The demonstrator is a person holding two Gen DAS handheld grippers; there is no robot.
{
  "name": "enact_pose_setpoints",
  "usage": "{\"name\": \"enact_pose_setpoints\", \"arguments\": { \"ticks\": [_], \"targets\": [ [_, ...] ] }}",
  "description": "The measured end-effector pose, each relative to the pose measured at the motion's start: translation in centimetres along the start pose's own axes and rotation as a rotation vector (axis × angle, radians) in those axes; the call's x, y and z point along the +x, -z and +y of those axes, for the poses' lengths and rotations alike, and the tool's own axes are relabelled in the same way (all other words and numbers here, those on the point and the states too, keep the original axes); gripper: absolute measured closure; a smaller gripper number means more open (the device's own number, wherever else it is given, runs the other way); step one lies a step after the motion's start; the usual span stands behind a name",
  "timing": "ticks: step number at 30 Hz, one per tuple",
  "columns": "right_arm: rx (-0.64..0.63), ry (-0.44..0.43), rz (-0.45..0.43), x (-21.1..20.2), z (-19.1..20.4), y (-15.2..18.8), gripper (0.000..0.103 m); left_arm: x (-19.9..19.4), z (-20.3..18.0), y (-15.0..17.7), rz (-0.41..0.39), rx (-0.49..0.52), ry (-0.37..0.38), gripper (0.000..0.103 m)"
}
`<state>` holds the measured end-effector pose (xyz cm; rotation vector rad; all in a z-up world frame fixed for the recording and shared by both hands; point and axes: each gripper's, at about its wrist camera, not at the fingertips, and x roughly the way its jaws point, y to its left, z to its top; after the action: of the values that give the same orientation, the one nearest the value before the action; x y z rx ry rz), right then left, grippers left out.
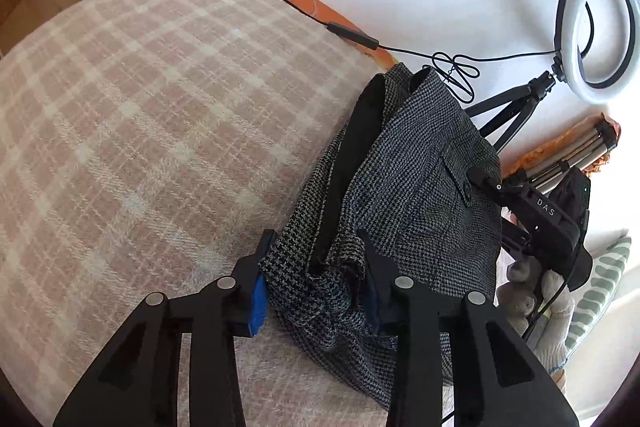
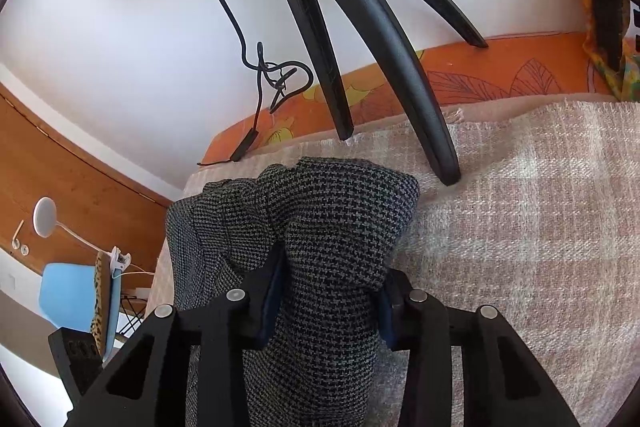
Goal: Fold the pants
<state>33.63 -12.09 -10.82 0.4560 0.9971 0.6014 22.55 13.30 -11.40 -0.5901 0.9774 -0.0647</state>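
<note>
The pants (image 1: 416, 187) are dark grey houndstooth with a black inner waistband, bunched and lifted above a pink plaid blanket (image 1: 140, 131). My left gripper (image 1: 316, 275) has its blue-padded fingers closed around a fold of the fabric near the bottom of the bundle. The right gripper body (image 1: 548, 215) shows at the pants' right edge in the left wrist view. In the right wrist view my right gripper (image 2: 332, 291) pinches a thick fold of the pants (image 2: 332, 227), which hang over the blanket (image 2: 520, 227).
A ring light (image 1: 600, 27) on a black tripod (image 2: 360, 27) stands on the bed's far edge, its cable (image 1: 456, 67) trailing along the wall. A second folded tripod (image 1: 576, 159) lies at the right. An orange patterned sheet (image 2: 500, 71) edges the bed. A blue chair (image 2: 72, 295) stands beside it.
</note>
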Motion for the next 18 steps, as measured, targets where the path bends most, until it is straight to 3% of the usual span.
{"name": "enact_pose_setpoints", "arguments": {
  "ticks": [5,12,18],
  "targets": [
    [-0.088,0.039,-0.037,-1.9,2.3,0.1,0.079,-1.7,-2.8,0.6,-0.070,0.155,-0.047,0.078],
    [-0.200,0.084,-0.064,-4.8,6.0,0.6,0.082,-4.0,-5.3,1.5,-0.114,0.260,-0.060,0.080],
    [-0.270,0.106,-0.099,-8.6,8.4,1.3,0.083,-5.8,-7.5,3.2,-0.115,0.322,-0.023,0.082]
  ]
}}
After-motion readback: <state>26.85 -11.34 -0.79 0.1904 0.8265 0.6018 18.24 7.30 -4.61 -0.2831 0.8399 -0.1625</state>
